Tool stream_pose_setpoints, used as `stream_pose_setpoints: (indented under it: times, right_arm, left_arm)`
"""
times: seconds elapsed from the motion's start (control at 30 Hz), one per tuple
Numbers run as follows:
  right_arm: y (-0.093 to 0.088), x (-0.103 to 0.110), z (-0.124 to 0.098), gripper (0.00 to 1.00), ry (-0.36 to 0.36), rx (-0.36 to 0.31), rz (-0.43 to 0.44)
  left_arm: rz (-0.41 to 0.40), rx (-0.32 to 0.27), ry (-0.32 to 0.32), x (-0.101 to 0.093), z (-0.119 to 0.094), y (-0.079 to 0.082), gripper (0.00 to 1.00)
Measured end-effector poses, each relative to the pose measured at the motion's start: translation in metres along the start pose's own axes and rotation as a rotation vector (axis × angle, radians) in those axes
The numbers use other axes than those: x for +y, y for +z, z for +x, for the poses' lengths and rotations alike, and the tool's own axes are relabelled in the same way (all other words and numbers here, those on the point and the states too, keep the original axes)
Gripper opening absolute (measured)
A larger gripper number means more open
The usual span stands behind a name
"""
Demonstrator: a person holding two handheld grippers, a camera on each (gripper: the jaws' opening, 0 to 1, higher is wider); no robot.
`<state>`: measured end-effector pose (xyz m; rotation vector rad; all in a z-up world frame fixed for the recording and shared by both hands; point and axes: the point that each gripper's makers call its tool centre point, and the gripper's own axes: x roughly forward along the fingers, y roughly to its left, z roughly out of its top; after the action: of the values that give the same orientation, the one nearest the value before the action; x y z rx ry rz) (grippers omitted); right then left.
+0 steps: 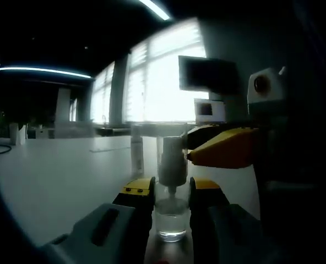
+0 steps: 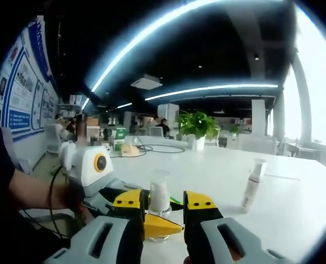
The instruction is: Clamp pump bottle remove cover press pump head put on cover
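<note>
I see a long white table running back into a large open office. Bright light strips cross the dark ceiling, and a boxy ceiling unit hangs between them. On my left, a wall carries blue posters. A leafy potted plant stands far down the table, with white chairs near it. In the left gripper view, tall windows glare white, a dark monitor sits against them, and what may be a small screen is below it.
</note>
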<state>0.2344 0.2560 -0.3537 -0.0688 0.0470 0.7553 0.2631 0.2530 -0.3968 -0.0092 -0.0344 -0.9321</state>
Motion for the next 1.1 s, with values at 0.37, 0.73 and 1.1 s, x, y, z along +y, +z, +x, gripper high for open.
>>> stream_pose_setpoints:
  times: [0.37, 0.73, 1.1]
  right_arm:
    - [0.004, -0.026, -0.022, 0.22, -0.055, -0.043, 0.016]
    - [0.003, -0.054, -0.048, 0.21, -0.134, -0.086, 0.033]
    - [-0.003, -0.079, -0.059, 0.19, -0.204, -0.107, 0.045]
  left_arm:
    - [-0.001, 0.000, 0.020, 0.004, 0.000, 0.000, 0.16]
    - [0.001, -0.001, 0.030, 0.005, 0.000, 0.000, 0.16]
    - [0.004, -0.001, 0.035, 0.006, 0.000, 0.000, 0.16]
